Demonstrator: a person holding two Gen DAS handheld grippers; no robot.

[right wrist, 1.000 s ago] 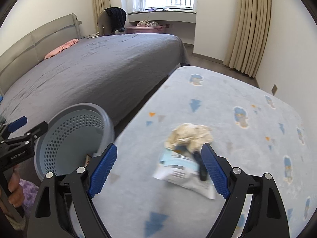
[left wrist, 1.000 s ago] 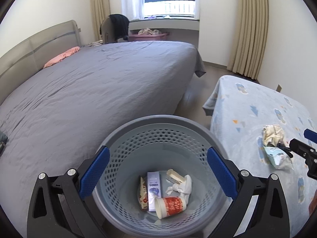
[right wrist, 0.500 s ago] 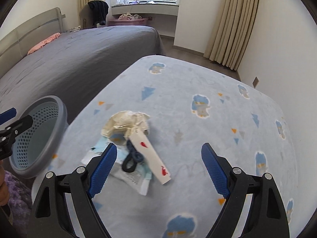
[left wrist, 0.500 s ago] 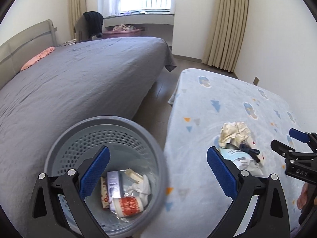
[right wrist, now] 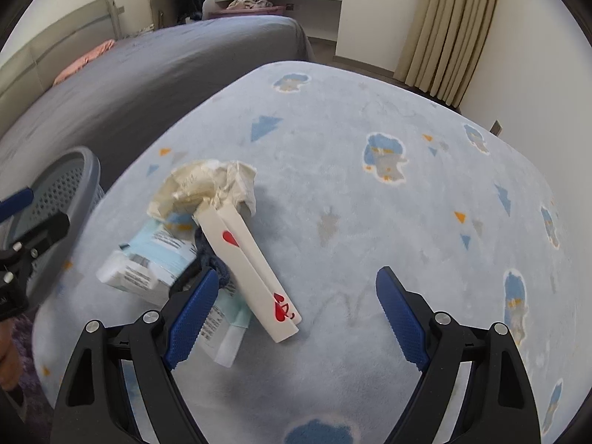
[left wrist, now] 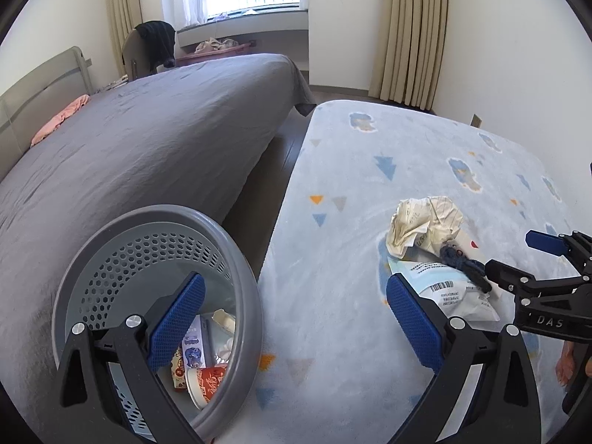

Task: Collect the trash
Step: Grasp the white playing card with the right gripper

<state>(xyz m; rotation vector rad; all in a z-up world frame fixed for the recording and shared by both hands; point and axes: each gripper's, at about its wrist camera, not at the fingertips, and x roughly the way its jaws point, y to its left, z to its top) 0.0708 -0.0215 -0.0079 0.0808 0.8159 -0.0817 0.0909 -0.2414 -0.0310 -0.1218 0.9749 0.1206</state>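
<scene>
A small heap of trash lies on a pale blue patterned blanket [right wrist: 407, 222]: crumpled cream paper [right wrist: 207, 188], a white and pale blue plastic packet [right wrist: 159, 259], a dark blue scrap [right wrist: 214, 262] and a long white card with red hearts [right wrist: 251, 270]. My right gripper [right wrist: 296, 314] hangs open just above the heap, and the card's near end lies between its fingers, untouched. In the left wrist view the paper [left wrist: 425, 225] and packet [left wrist: 451, 292] sit to the right. My left gripper [left wrist: 292, 314] is open over the rim of the grey perforated basket [left wrist: 155, 244], which holds several pieces of trash.
A large bed with a grey cover [left wrist: 148, 140] fills the left, with a strip of dark floor [left wrist: 273, 170] between it and the blanket. A window, beige curtains [left wrist: 410, 33] and a chair draped with dark clothes [left wrist: 155, 44] stand at the back.
Both grippers moved right and lower. The basket slid from the middle to the lower left of the left view. The right gripper came close over the heap, and the white card came into sight.
</scene>
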